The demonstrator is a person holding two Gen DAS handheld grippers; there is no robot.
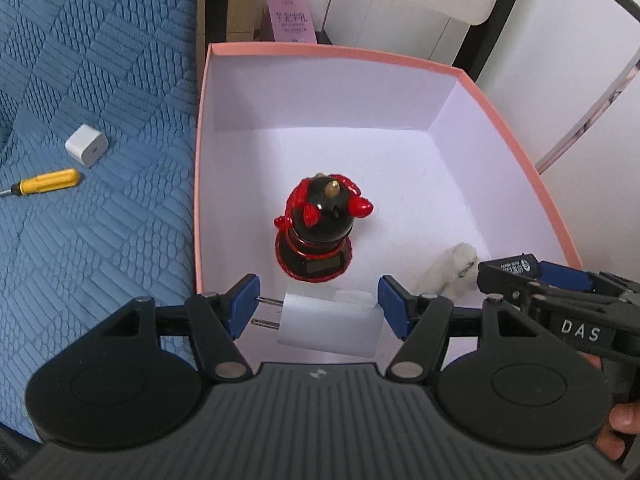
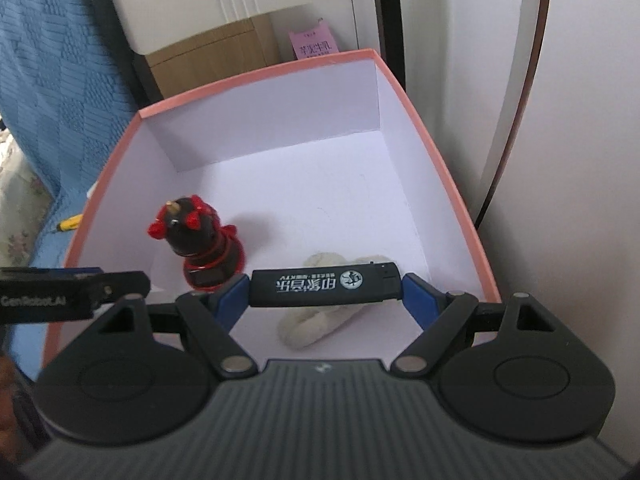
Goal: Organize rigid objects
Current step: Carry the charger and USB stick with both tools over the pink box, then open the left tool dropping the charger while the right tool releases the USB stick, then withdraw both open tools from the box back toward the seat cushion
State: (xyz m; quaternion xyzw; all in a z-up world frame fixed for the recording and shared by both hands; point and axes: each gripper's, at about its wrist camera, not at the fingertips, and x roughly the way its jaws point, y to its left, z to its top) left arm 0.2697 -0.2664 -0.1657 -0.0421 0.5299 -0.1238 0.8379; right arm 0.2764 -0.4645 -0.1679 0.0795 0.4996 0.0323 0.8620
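A pink box point(image 1: 512, 128) with a white inside holds an upright red-and-black figurine point(image 1: 318, 232) and a white fluffy item point(image 1: 452, 270). My left gripper point(image 1: 318, 310) is shut on a white plug charger point(image 1: 330, 326), held end to end above the box's near edge, prongs to the left. My right gripper point(image 2: 326, 292) is shut on a black lighter point(image 2: 324, 284) with white print, held crosswise over the box point(image 2: 436, 152), above the fluffy item point(image 2: 320, 324). The figurine point(image 2: 204, 244) stands to its left. The right gripper also shows in the left wrist view point(image 1: 536, 276).
On the blue quilted bedspread point(image 1: 100, 80) left of the box lie a white charger cube point(image 1: 87, 145) and a yellow-handled screwdriver point(image 1: 48, 181). Behind the box are a pink carton point(image 1: 289, 16), a cardboard box point(image 2: 216, 56) and white furniture.
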